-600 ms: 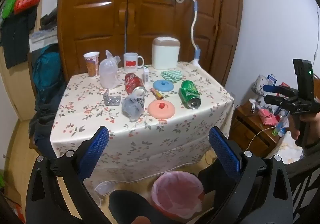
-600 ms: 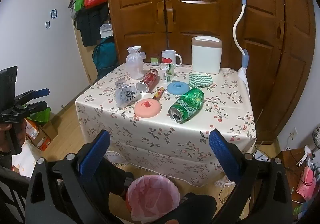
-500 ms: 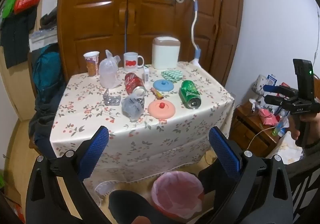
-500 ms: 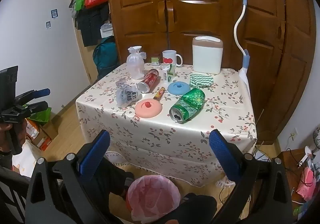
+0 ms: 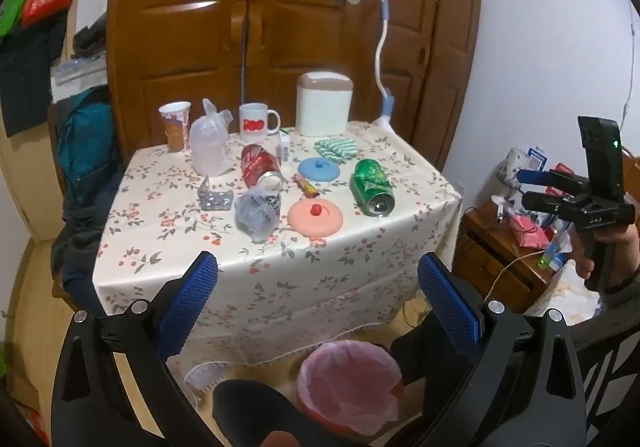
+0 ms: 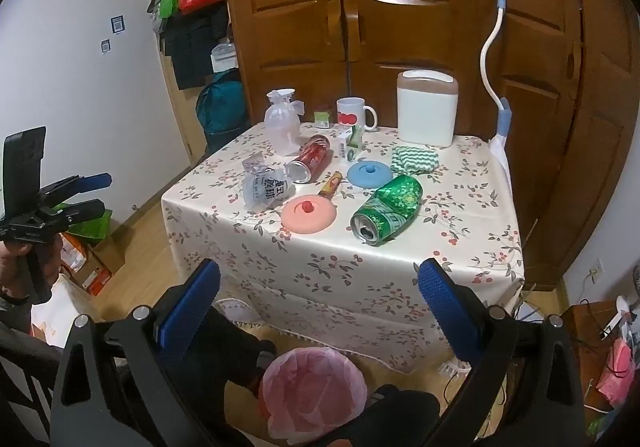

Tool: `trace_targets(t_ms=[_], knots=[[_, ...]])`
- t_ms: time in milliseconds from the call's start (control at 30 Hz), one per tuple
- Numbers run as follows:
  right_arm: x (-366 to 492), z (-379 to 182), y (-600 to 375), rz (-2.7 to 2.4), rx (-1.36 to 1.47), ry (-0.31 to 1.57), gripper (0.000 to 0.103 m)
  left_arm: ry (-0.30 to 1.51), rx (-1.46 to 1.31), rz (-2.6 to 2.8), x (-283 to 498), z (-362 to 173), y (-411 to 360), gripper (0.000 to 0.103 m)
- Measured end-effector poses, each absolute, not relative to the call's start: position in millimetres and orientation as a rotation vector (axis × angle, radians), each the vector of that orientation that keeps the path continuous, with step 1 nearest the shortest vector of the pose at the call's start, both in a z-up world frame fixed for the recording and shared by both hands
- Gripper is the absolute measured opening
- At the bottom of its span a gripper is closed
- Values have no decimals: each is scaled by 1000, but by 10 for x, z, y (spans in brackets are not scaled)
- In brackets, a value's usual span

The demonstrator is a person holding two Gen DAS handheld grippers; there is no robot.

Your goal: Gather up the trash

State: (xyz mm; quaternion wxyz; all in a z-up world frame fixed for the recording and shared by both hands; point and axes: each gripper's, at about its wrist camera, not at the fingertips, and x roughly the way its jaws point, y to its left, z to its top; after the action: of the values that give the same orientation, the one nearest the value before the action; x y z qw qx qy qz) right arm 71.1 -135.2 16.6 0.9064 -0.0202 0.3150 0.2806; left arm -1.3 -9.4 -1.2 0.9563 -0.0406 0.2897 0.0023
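**A:** Your left gripper [image 5: 318, 279] has its blue pads spread wide with nothing between them; your right gripper [image 6: 319, 281] is the same, jaws fully apart and empty. Both tilt downward, well short of the table [image 5: 280, 271].

**B:** What lies just past your fingers?

**A:** Below and between the left fingers [image 5: 192, 299] sits the bin with a pink liner [image 5: 350, 383] on the floor, near the hanging tablecloth edge. Your dark-clad knees flank it. From the right wrist view the same bin [image 6: 314, 391] sits under the gap between the pads.

**B:** And the trash itself?

**A:** Beyond your fingertips, on the tabletop. A crumpled clear wrapper [image 5: 258, 209] lies nearest, with a foil blister pack [image 5: 214, 197] to its left. Behind the wrapper a red can [image 5: 260, 165] lies on its side. A dented green can [image 5: 372, 187] lies on its side toward the right, open end facing you. A small sweet wrapper [image 5: 306, 185] lies between the cans.

**B:** What stands in your way?

**A:** A pink lid [image 5: 315, 216] rests just beside the crumpled wrapper, a blue lid [image 5: 319, 168] behind it. Farther back stand a knotted clear bag [image 5: 210, 145], a paper cup [image 5: 175, 125], a white mug [image 5: 256, 123], a small carton [image 5: 285, 145], a folded green cloth [image 5: 336, 147] and a white container with a brown lid [image 5: 324, 103]. A gooseneck holder [image 5: 380, 47] rises at the far right corner.
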Motion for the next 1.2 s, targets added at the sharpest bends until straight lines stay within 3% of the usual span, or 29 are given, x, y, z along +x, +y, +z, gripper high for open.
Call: trace_targets(t_ms=[1200], knots=[[731,213,-1313,593,-49,642,98,597,-77,-5,26,-16,-116,97]])
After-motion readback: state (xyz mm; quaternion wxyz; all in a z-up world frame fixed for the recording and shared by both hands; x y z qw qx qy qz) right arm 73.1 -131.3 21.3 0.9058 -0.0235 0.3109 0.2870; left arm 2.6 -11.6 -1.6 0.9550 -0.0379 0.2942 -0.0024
